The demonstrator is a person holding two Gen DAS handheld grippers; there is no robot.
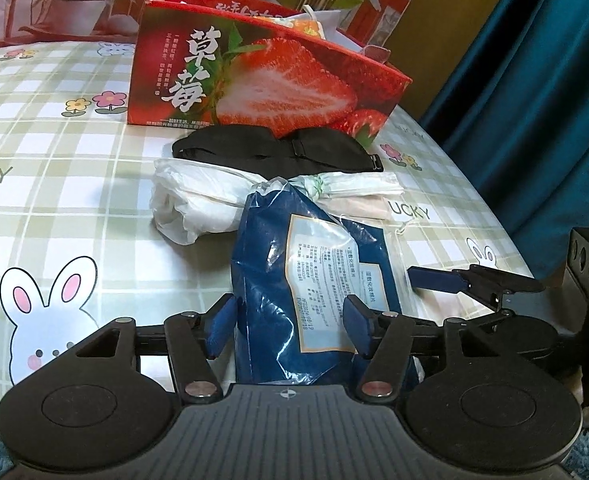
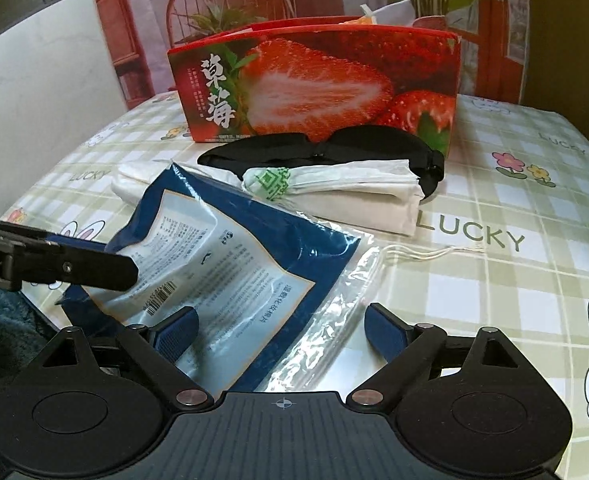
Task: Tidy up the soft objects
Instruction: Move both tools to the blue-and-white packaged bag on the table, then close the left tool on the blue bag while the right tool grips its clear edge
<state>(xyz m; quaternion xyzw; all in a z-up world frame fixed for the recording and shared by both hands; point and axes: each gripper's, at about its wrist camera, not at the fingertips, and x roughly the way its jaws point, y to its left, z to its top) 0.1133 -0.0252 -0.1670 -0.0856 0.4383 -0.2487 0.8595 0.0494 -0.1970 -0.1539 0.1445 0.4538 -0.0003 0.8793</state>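
The left gripper [image 1: 290,328] stands open astride the near end of the blue plastic pouch [image 1: 294,280], pads apparently clear of it. The right gripper [image 2: 282,332] gapes wide over its clear sealed edge. The pouch lies on the checked tablecloth [image 2: 514,280]; it looks light, floppy and slick, so pinch the flat seam. Beyond lie a folded white bag [image 2: 354,196] and a black eye mask [image 2: 334,152]. The strawberry box [image 2: 318,88] holds something pale, unclear.
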